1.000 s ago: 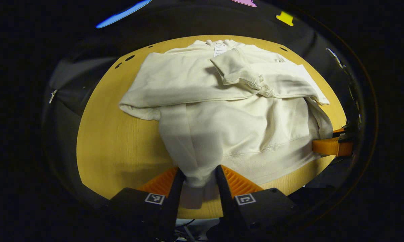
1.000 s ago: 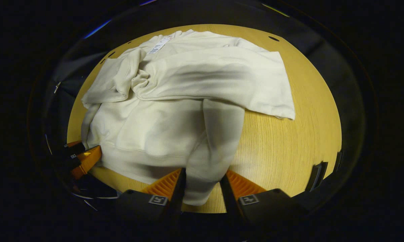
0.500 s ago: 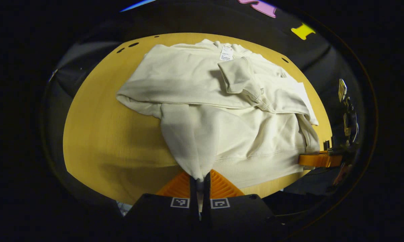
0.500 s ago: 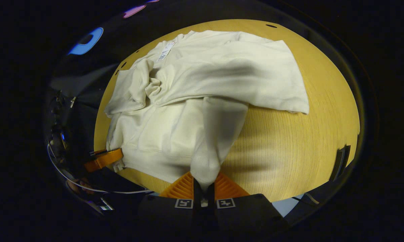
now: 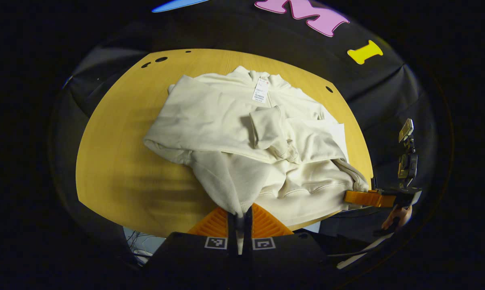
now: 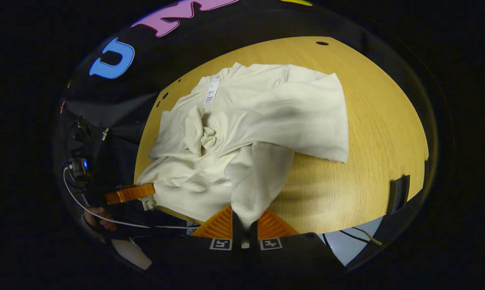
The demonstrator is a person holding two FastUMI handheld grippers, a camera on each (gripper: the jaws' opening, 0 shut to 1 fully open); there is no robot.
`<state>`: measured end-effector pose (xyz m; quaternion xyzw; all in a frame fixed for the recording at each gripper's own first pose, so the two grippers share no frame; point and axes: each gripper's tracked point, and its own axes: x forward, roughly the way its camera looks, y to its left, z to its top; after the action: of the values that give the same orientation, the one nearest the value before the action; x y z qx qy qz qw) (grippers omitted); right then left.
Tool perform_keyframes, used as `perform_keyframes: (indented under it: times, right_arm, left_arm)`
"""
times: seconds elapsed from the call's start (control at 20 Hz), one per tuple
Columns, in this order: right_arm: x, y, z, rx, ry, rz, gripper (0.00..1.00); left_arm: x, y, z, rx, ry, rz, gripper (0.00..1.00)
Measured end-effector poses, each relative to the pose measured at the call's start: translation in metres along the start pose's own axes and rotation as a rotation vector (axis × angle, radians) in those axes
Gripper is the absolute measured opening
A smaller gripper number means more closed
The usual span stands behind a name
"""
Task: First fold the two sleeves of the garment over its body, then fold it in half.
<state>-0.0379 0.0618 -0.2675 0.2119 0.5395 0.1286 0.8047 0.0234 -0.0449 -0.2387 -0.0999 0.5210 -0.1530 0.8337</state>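
1. My left gripper (image 5: 237,215) has its jaws pinched together on the near-left corner of the garment's (image 5: 242,137) hem, and the cloth rises from the counter (image 5: 113,161) straight into them.
2. My right gripper (image 6: 245,225) has its jaws clamped the same way on the near-right hem corner.
3. In the left gripper view the right gripper (image 5: 367,198) shows level with mine, off at the hem's far end, so I judge the hem is stretched between us.
4. The garment lies mid-counter with both sleeves crossed over its body. The collar and its label (image 5: 260,90) sit at the end farthest from my jaws.
5. Its long axis runs from the hem straight away to the label. The halving fold, as I judge it, means carrying both corners together toward the label.
6. Neither gripper is nearer the label, so they should travel evenly.
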Motion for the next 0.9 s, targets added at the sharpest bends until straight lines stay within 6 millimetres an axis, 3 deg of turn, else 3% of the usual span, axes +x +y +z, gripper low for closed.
perform_keyframes:
  times: [0.2,0.4,0.8,0.9]
  right_arm:
    - [-0.02,0.024,0.052,0.0,-0.103,0.034,0.1]
    - [-0.02,0.032,0.079,0.005,-0.138,0.046,0.1]
    - [0.009,0.04,0.14,0.025,-0.186,0.055,0.1]
    - [0.021,0.039,0.157,0.024,-0.188,0.05,0.1]
  left_arm:
    - [-0.008,-0.003,0.037,-0.004,-0.045,-0.013,0.08]
    - [-0.01,0.0,0.061,-0.025,-0.072,-0.016,0.08]
    - [-0.011,0.005,0.118,-0.017,-0.133,-0.001,0.08]
    - [0.002,0.004,0.13,-0.012,-0.135,0.01,0.08]
